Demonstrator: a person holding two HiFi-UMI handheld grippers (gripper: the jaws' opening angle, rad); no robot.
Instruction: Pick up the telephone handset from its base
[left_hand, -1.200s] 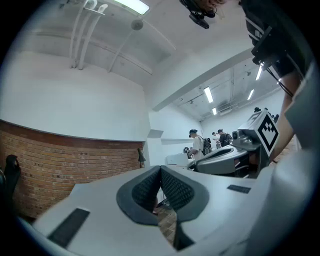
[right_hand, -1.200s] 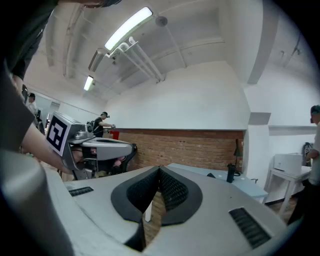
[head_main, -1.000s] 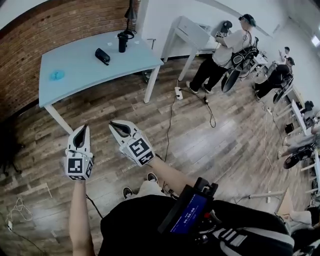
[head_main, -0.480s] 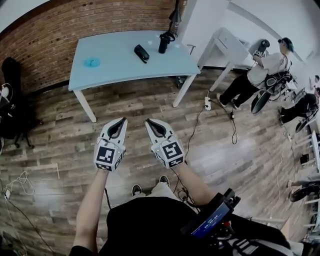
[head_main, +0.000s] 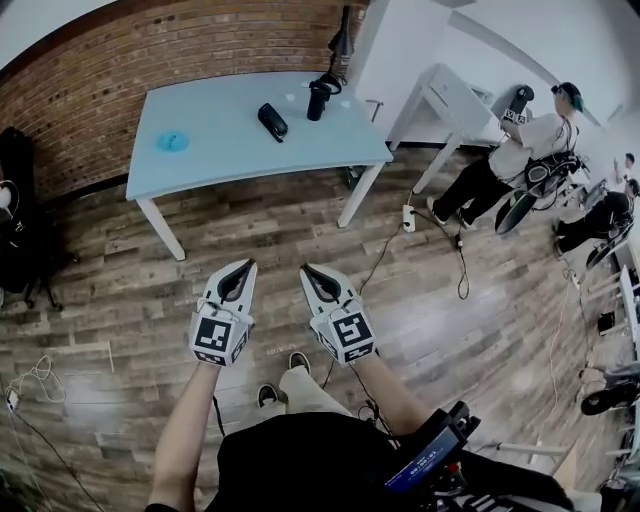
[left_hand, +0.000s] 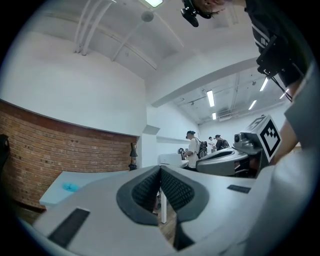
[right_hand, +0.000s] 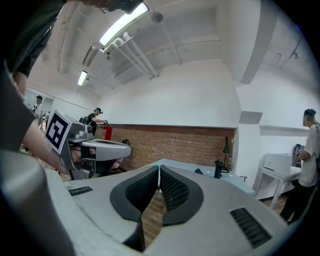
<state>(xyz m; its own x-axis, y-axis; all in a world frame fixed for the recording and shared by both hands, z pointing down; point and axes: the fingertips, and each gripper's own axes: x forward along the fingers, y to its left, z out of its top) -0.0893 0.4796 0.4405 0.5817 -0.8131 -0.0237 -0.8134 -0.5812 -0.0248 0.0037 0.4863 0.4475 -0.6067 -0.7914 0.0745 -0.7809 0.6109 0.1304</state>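
The black telephone (head_main: 271, 121) lies on the light blue table (head_main: 220, 150) by the brick wall, handset resting on its base. Both grippers hover over the wooden floor, well short of the table and side by side. My left gripper (head_main: 243, 266) is shut with nothing in it; its pads (left_hand: 150, 187) meet in the left gripper view. My right gripper (head_main: 306, 270) is shut and empty too, its pads (right_hand: 170, 187) pressed together. In the right gripper view the telephone (right_hand: 198, 171) is a small dark shape on the far table (right_hand: 235, 186).
A black cup-like object (head_main: 320, 98) and a blue blob (head_main: 172, 141) also sit on the table. A white desk (head_main: 445, 95) stands to the right, with people (head_main: 520, 150) beyond it. Cables and a power strip (head_main: 408, 215) lie on the floor.
The head view has swung round, so the table now sits ahead and centred. Both grippers moved level with the person, still shut and side by side.
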